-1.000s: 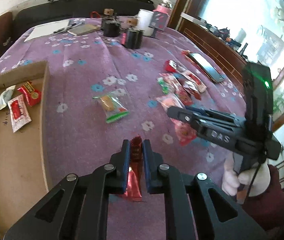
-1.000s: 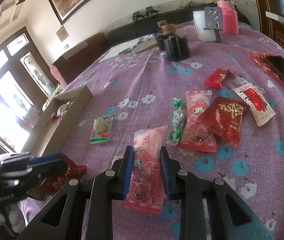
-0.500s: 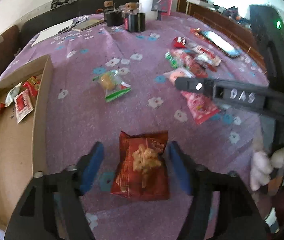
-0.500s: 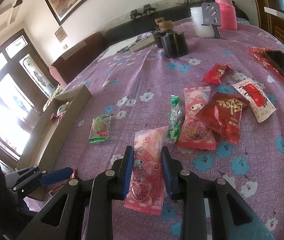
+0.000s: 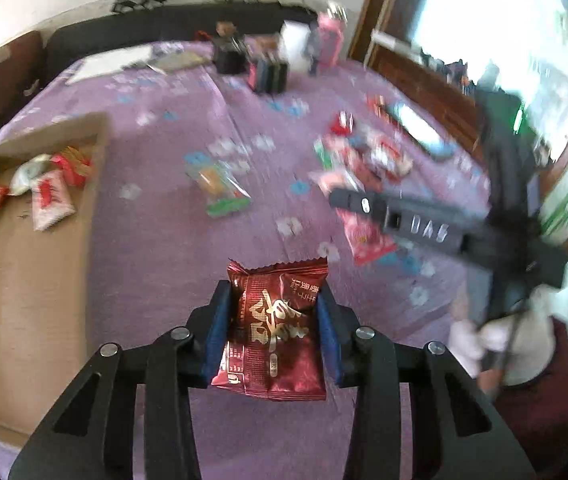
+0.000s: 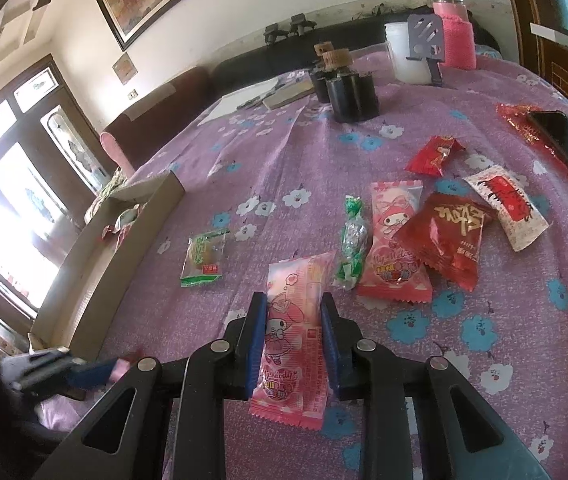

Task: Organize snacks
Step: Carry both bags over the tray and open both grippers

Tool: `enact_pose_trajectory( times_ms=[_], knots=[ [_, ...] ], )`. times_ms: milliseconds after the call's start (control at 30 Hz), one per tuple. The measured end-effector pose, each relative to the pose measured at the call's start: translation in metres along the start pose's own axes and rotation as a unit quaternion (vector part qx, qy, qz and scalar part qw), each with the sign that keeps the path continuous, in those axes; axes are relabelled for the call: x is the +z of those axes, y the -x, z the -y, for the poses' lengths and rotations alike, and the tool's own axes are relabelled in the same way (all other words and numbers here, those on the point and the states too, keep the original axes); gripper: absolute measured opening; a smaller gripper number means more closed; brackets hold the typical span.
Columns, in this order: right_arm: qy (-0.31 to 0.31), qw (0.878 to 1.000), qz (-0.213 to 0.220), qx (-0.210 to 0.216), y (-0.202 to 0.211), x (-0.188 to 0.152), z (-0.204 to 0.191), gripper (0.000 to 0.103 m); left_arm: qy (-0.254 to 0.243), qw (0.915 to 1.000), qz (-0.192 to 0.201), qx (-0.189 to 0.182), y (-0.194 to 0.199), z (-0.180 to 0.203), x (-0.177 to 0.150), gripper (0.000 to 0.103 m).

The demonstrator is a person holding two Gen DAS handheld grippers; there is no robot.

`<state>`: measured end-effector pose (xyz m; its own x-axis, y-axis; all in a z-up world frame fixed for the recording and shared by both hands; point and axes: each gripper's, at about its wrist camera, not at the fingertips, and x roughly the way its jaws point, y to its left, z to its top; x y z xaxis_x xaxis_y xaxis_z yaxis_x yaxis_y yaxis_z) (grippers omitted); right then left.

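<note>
Tablecloth [image 6: 284, 152]: purple w/ white and blue flower print; cardboard box [image 5: 15, 280] plain brown. Packet betw. left gripper [image 5: 275, 322] pads: dark red foil, gold characters; packet in right gripper [image 6: 292, 334]: pink w/ cartoon rabbit print; pads on both blue, arms black. Others: green/clear wrapped snack [image 6: 203, 257], green-white candy [image 6: 351, 242], red bag w/ gold script [image 6: 450, 232], white sachet w/ red panel [image 6: 508, 206], pink-sleeved bottle [image 6: 454, 32].

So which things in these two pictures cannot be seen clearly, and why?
- Left wrist view: the pile of mixed snack packets beyond the dark red foil snack packet is smeared by motion blur; no print is readable.
- Right wrist view: the tall wall of the shallow brown cardboard box hides most of its contents.
- Right wrist view: the left gripper is blurred at the frame edge; its jaws are unclear.
</note>
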<state>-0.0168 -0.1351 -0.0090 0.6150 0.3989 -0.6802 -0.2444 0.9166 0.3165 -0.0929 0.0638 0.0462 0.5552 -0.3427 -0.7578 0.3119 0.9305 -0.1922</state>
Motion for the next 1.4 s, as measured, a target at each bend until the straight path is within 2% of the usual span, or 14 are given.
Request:
enact_pose_trajectory(
  times_ms=[100, 233, 367, 533, 667, 800, 900, 1000, 1167, 1233, 1333, 1400],
  knots=[
    [0.002, 1.0, 0.007, 0.001, 0.007, 0.001, -0.004, 0.027, 0.027, 0.9992, 0.029, 0.011, 0.035, -0.028, 0.009, 0.038],
    [0.012, 1.0, 0.006, 0.02, 0.018, 0.007, -0.022, 0.026, 0.057, 0.9955, 0.046, 0.06, 0.068, -0.084, 0.02, 0.038],
    [0.034, 0.998, 0.005, 0.047, 0.024, 0.029, -0.055, 0.026, 0.087, 0.9898, 0.04, 0.106, 0.076, -0.137, 0.026, 0.038],
    [0.052, 0.994, -0.023, 0.094, 0.005, 0.062, -0.11, 0.026, 0.139, 0.9829, 0.013, 0.12, 0.06, -0.197, 0.037, 0.038],
    [0.077, 0.99, -0.053, 0.109, -0.028, 0.076, -0.158, 0.026, 0.149, 0.9788, -0.01, 0.14, 0.038, -0.22, 0.05, 0.038],
    [0.089, 0.983, -0.101, 0.121, -0.08, 0.074, -0.201, 0.026, 0.17, 0.9732, -0.047, 0.148, 0.009, -0.242, 0.058, 0.038],
    [0.093, 0.979, -0.132, 0.126, -0.114, 0.068, -0.221, 0.026, 0.19, 0.9682, -0.066, 0.15, -0.008, -0.256, 0.061, 0.038],
    [0.097, 0.975, -0.156, 0.128, -0.141, 0.058, -0.233, 0.026, 0.199, 0.9644, -0.065, 0.161, -0.012, -0.264, 0.066, 0.039],
    [0.108, 0.976, -0.148, 0.121, -0.159, 0.051, -0.243, 0.03, 0.234, 0.9608, -0.046, 0.142, -0.007, -0.274, 0.068, 0.048],
    [0.109, 0.975, -0.143, 0.128, -0.155, 0.049, -0.243, 0.032, 0.241, 0.9606, -0.039, 0.133, -0.001, -0.274, 0.066, 0.049],
    [0.1, 0.978, -0.127, 0.134, -0.141, 0.055, -0.238, 0.04, 0.244, 0.9607, -0.024, 0.13, 0.011, -0.271, 0.065, 0.049],
    [0.093, 0.979, -0.118, 0.139, -0.128, 0.06, -0.232, 0.04, 0.247, 0.9603, -0.017, 0.128, 0.018, -0.269, 0.065, 0.049]
  ],
)
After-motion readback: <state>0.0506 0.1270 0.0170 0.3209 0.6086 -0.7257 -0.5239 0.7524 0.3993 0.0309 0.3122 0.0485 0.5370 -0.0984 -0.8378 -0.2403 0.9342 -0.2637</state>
